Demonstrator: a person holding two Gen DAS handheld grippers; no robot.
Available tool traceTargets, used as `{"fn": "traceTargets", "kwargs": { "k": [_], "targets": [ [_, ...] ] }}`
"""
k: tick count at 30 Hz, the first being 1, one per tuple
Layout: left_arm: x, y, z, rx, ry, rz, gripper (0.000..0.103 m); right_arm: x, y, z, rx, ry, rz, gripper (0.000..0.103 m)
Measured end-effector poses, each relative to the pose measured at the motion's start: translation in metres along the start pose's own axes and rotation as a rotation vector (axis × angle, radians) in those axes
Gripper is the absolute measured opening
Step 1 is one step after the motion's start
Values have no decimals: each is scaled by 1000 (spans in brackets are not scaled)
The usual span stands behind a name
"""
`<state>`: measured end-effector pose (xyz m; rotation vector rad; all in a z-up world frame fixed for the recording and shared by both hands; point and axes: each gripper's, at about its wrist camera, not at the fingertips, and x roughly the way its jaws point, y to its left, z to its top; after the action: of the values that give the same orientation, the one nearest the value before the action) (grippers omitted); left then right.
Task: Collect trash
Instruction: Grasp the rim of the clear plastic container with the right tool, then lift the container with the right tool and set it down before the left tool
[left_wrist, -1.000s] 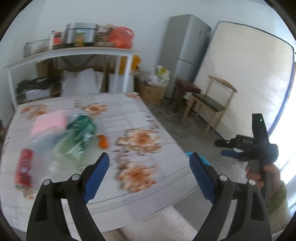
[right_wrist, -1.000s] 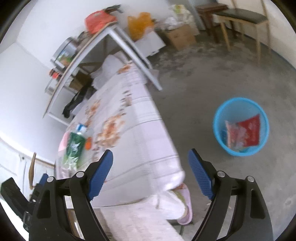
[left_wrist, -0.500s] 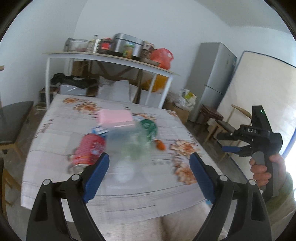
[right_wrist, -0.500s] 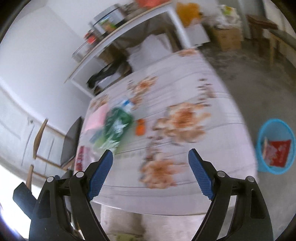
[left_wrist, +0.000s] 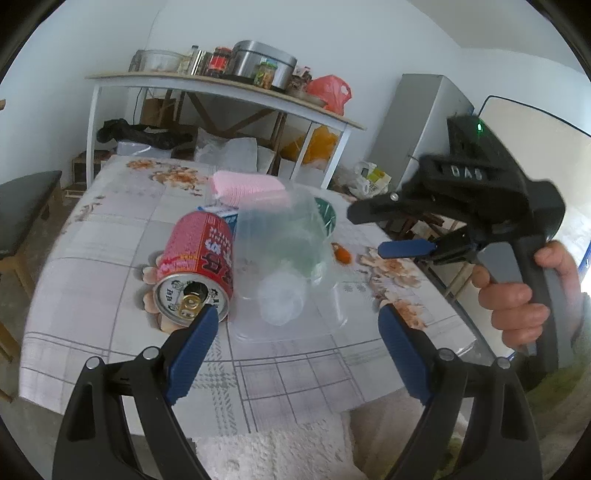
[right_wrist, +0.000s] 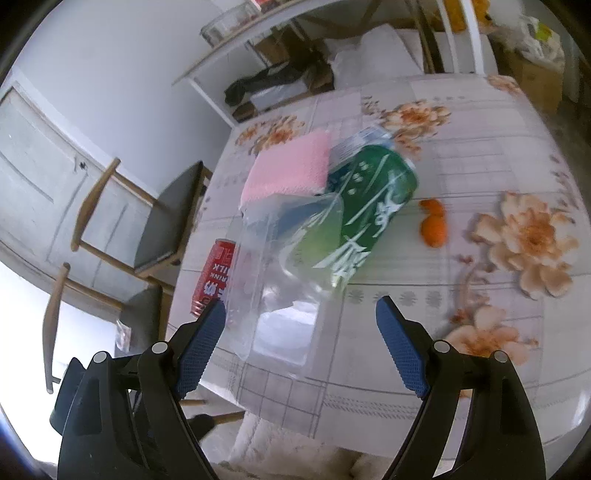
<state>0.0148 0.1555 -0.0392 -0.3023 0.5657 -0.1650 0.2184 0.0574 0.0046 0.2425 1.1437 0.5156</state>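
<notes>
Both claws gape wide, empty – left claw (left_wrist: 293, 345) and right claw (right_wrist: 301, 341) (above the surface (left_wrist: 110, 258)) facing a clear plastic cup (left_wrist: 284, 266)

We carry a black left gripper (left_wrist: 291, 347) and a black right gripper (right_wrist: 301, 345), each with blue textured pads and silver pivot screws. Our right gripper's body bears raised lettering, a green light, a grey trigger under our hand (left_wrist: 517, 295). A greenish sleeve cuff shows beside that trigger.

Clear bag (left_wrist: 284, 266) half hides green can (right_wrist: 369, 206); orange scrap (right_wrist: 433, 228) blurred, unidentifiable.
</notes>
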Motion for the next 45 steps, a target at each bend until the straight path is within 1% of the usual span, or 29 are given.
{"fn": "traceTargets", "kwargs": {
  "k": [4,7,11,16,18,22,26,29,34,39,42,45],
  "targets": [
    [14,4,-2,-13,1,-3,86,11,8,2,-12,21,-16,80],
    [22,5,-3,-2,7,-10,86,21,14,5,-38,35,-34,80],
    [33,0,-4,19,21,-22,86,32,16,5,-41,58,-51,80],
    [40,-3,-3,17,13,-4,86,41,15,6,-28,80,-62,80],
    [41,-3,0,22,7,0,88,43,14,5,-24,88,-66,78],
    [43,-4,1,23,4,-9,88,43,14,4,-30,97,-64,76],
    [45,-7,3,23,3,-12,89,44,12,3,-23,104,-59,70],
    [45,-8,5,16,7,-24,89,41,8,2,-11,101,-46,68],
    [41,-18,5,41,-4,-36,89,32,1,1,-7,87,-10,67],
    [35,-28,6,68,-23,-45,89,19,-9,-1,9,72,48,66],
    [27,-37,9,89,-29,-62,89,9,-11,-2,4,59,74,65],
    [14,-50,13,121,-52,-83,89,-6,-15,-3,-2,32,115,65]
  ]
}}
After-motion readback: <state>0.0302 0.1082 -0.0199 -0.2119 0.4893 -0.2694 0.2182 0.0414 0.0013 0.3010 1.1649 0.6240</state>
